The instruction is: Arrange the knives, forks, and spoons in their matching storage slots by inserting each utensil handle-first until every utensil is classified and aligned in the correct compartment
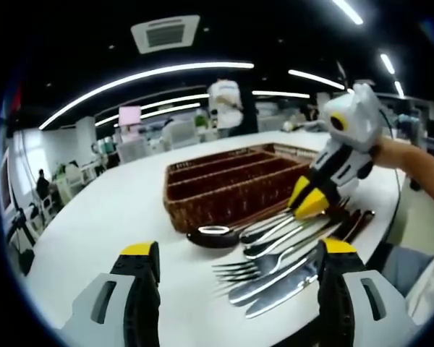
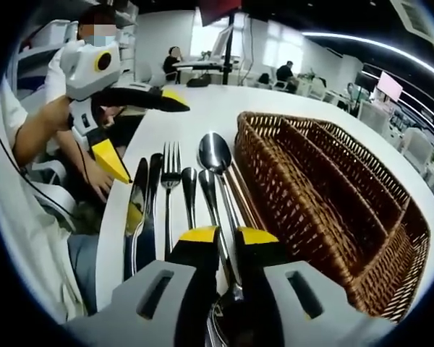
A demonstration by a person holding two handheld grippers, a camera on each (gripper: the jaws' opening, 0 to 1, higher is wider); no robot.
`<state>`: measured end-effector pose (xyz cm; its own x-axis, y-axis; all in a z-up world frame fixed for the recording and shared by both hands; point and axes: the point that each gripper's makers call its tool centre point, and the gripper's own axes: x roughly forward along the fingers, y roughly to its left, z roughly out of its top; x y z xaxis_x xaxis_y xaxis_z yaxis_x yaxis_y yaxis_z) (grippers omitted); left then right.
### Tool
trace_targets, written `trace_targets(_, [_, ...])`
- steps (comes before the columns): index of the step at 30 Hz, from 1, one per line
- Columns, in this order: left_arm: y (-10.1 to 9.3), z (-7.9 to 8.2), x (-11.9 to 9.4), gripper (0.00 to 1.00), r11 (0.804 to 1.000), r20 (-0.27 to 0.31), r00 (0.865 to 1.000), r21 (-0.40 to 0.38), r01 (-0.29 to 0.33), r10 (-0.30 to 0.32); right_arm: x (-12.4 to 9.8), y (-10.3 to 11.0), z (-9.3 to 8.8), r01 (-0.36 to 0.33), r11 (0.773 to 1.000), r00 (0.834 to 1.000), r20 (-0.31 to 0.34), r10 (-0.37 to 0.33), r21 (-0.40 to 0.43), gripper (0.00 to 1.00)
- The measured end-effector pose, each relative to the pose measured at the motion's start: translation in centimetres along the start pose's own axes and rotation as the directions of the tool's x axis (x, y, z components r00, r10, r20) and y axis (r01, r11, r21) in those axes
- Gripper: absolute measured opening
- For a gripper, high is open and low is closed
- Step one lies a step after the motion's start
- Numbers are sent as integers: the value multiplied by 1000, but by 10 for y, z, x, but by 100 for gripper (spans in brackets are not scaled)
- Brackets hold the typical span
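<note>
Lying beside the basket [image 2: 333, 202], the stiff, slick spoon [image 2: 215, 155] is gripped mid-handle by the right gripper [image 2: 228, 235]'s narrowed jaws, while the left gripper [image 1: 235, 256] is held wide and empty.

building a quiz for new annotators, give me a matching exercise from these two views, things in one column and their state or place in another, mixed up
Things:
1. wicker tray
2. right claw
3. left claw
4. fork

States or places:
A. open, holding nothing
B. lying flat on the table between a knife and a spoon
C. closed around a spoon handle
D. compartments empty, beside the row of cutlery

Pairs: 1-D, 2-C, 3-A, 4-B
</note>
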<state>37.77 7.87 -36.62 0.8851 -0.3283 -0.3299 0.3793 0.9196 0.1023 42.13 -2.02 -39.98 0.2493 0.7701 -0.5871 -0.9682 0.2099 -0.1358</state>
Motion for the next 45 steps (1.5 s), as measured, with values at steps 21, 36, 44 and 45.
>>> trace_targets(21, [2, 2, 0, 90, 1000, -8, 1000, 15, -10, 10, 13, -8, 8, -26, 1000, 1000, 10, 26, 9, 9])
trace_targets(36, [6, 2, -3, 90, 1000, -5, 1000, 11, -14, 14, 20, -9, 12, -44, 999, 999, 9, 44, 9, 9])
trace_targets(44, [7, 1, -4, 90, 1000, -5, 1000, 9, -13, 13, 26, -10, 14, -53, 998, 999, 9, 53, 14, 8])
trace_targets(45, [7, 1, -4, 90, 1000, -4, 1000, 8, -14, 14, 26, -10, 15, -54, 998, 999, 9, 54, 15, 8])
